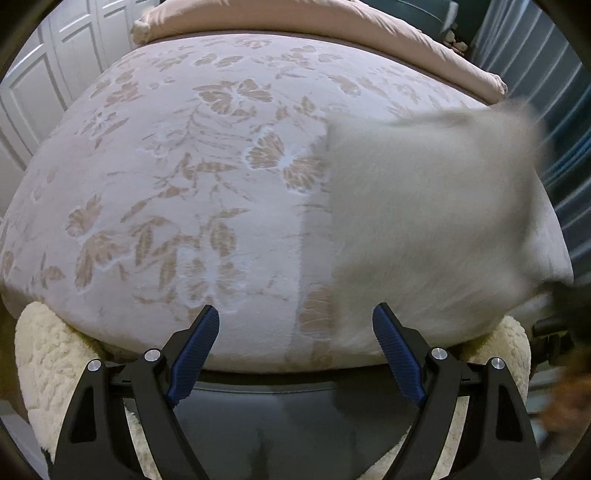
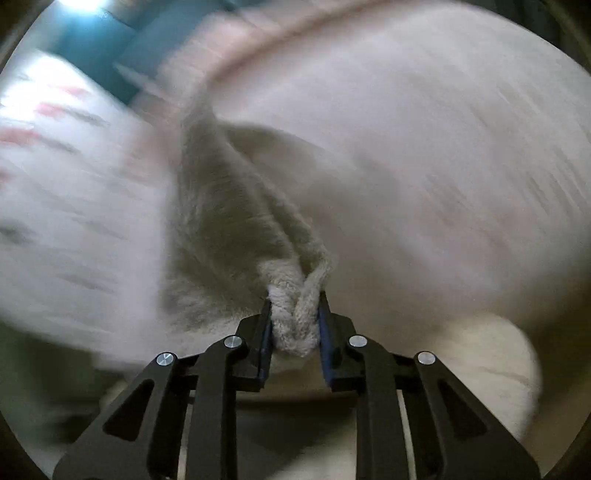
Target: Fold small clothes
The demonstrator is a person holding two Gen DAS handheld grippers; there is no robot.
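A small grey-beige knitted garment (image 2: 236, 206) hangs bunched from my right gripper (image 2: 294, 317), which is shut on a thick fold of it between the blue pads. In the left wrist view the same garment (image 1: 424, 221) shows as a blurred pale sheet held up over the right side of the bed. My left gripper (image 1: 295, 332) stands open near the bed's front edge with nothing between its blue-padded fingers (image 1: 192, 354). The right wrist view is heavily motion-blurred.
A bed with a pink leaf-and-butterfly patterned cover (image 1: 184, 184) fills the view. A folded pink duvet (image 1: 295, 22) lies at the far end. White panelled doors (image 1: 44, 85) stand at left, teal slats (image 1: 569, 147) at right. A cream fleecy layer (image 1: 40, 350) shows under the front edge.
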